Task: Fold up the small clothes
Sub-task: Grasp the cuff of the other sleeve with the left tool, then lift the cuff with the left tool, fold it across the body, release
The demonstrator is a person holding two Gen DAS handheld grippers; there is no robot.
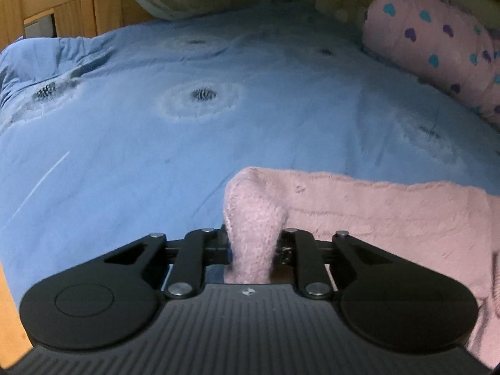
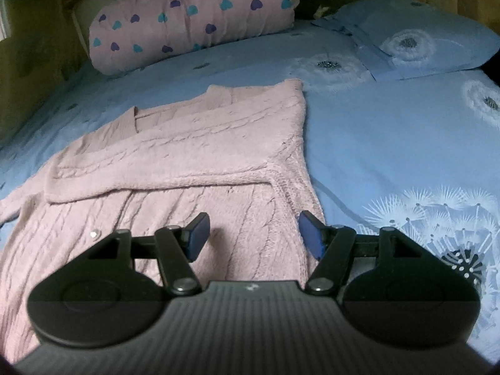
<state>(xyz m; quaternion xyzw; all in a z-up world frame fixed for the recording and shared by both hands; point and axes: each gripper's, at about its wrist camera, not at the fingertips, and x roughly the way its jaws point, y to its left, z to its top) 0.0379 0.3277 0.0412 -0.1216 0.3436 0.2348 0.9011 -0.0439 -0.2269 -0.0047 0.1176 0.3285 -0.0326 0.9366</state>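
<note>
pink fuzzy knit fills the left claw (image 1: 254,247), which is clamped on a bunched fold of the soft pink cable-knit sweater (image 2: 193,143). the right claw (image 2: 253,234) hangs spread apart, gripping nothing, its blue pads (image 2: 198,239) just above the sweater's lower right part. the sweater lies flat on the blue dandelion-print bed cover (image 2: 390,143), one sleeve folded across its chest. beyond it rests a pink heart-print rolled blanket (image 2: 193,18), with a blue pillow (image 2: 415,37) to the right.
</note>
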